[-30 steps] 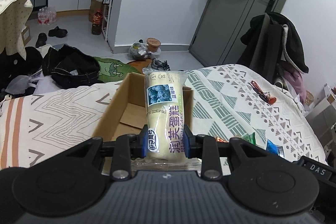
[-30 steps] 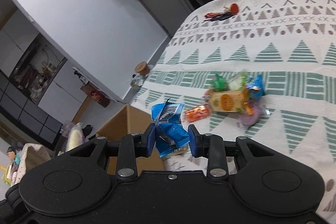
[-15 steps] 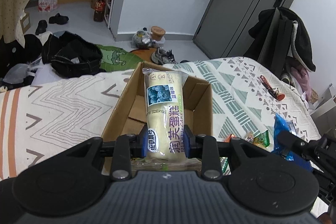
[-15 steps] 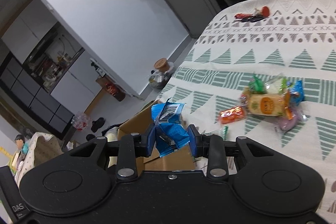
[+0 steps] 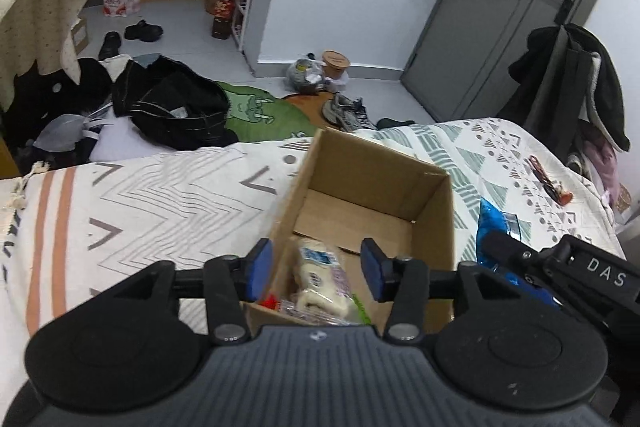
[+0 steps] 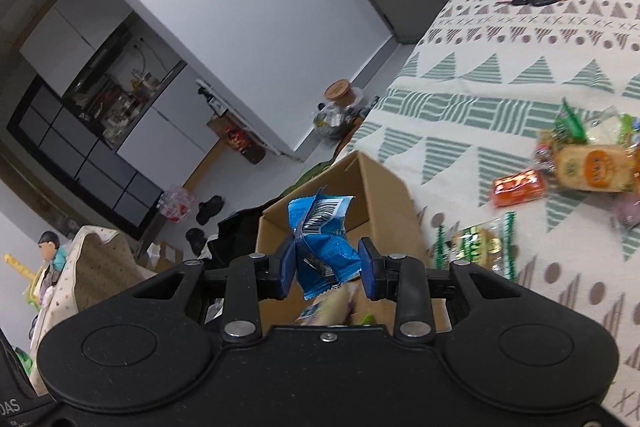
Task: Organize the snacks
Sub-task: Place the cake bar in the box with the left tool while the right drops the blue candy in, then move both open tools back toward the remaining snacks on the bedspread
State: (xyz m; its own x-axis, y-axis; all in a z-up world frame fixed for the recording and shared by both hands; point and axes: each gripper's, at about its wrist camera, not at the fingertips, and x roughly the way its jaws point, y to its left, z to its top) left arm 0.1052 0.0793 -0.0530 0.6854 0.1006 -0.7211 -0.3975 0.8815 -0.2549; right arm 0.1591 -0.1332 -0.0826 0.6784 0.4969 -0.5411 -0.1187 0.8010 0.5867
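Left gripper stands wide, empty, above the box. Right gripper pinches the blue packet mid-body at the box's 3 o'clock. Packet likely light, crinkly, slippery; avoid crushing.

An open cardboard box sat on the patterned bedspread, its flaps up. Inside it, near the front wall, a pale cream cake roll in a clear wrapper lay tilted on other small packets. A crumpled blue snack packet with a barcode showing was pinched upright above the box's near edge. Beside the box lay a green-edged packet, an orange-red one and a yellow biscuit pack among more sweets.
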